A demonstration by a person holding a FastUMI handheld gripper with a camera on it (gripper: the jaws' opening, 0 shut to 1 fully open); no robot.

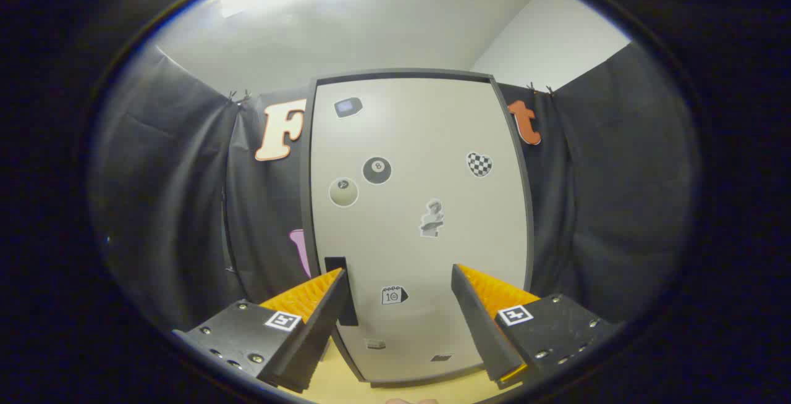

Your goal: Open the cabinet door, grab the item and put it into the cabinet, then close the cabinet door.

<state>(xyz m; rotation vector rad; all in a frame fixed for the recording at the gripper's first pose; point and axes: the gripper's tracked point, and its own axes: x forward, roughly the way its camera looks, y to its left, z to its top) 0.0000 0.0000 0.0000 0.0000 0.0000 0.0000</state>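
A tall cabinet (420,144) with a pale door stands straight ahead of me on a light wooden table (346,388). The door is closed and carries several stickers. A dark vertical handle (342,290) sits near the door's lower left edge, partly behind my left finger. My gripper (397,280) is open, with its fingers spread wide in front of the door's lower half and nothing between them. My left fingertip (330,283) is right beside the handle. I cannot tell whether it touches the handle.
Black cloth walls hang close on both sides of the cabinet and behind it. A white wall and ceiling rise above the cloth. A narrow strip of table shows below the cabinet's base.
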